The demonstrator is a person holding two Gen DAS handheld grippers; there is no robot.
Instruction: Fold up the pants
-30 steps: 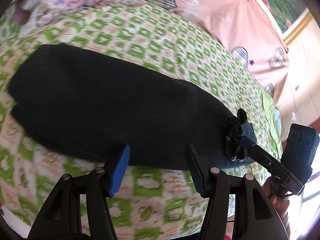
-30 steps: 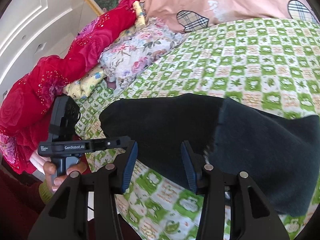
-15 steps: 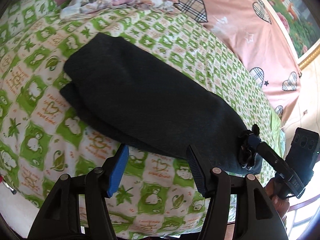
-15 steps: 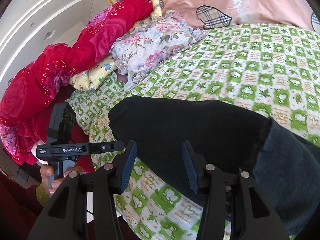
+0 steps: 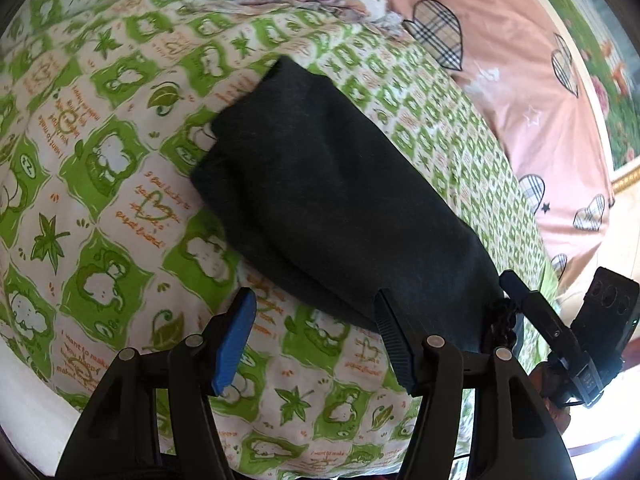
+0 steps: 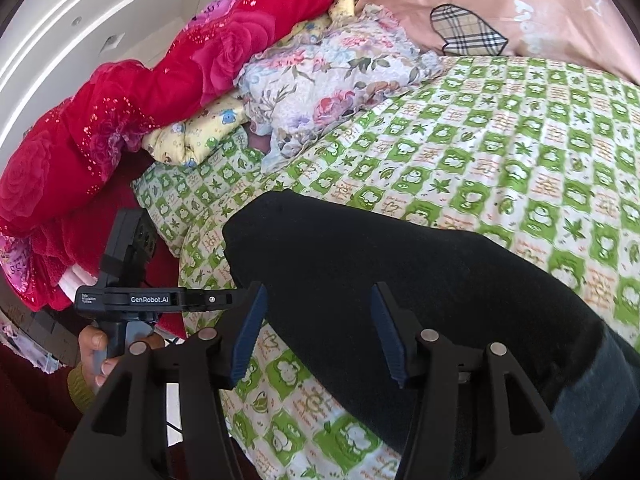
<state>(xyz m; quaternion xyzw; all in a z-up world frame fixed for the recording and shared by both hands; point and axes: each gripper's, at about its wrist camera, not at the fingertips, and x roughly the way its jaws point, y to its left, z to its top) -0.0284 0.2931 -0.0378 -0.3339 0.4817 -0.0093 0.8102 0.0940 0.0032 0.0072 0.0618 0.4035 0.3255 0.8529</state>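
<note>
Left wrist view: dark pants (image 5: 340, 200) lie folded into a long band on the bed (image 5: 112, 184), running from 11 o'clock down to 4 o'clock across the green-and-white sheet. Left tongs (image 5: 316, 340) at 6 o'clock, spread, nothing between the pads; the right pad overlaps the pants' near edge, touching or not cannot be told. Right tongs (image 5: 508, 280) at 4 o'clock by the pants' end; only one finger shows. Pink quilt (image 5: 520, 80) at 1 o'clock.

Right wrist view: pants (image 6: 400, 280) fill centre to 4 o'clock, near end at 9 o'clock. Right tongs (image 6: 318, 328) spread over the pants' near edge, not pinching; jaws have just been opening. Left tongs (image 6: 236, 300) at 9 o'clock, held by a hand (image 6: 94, 350). Red blanket (image 6: 120, 100) at 10 o'clock, floral pillow (image 6: 320, 80) at 12.
</note>
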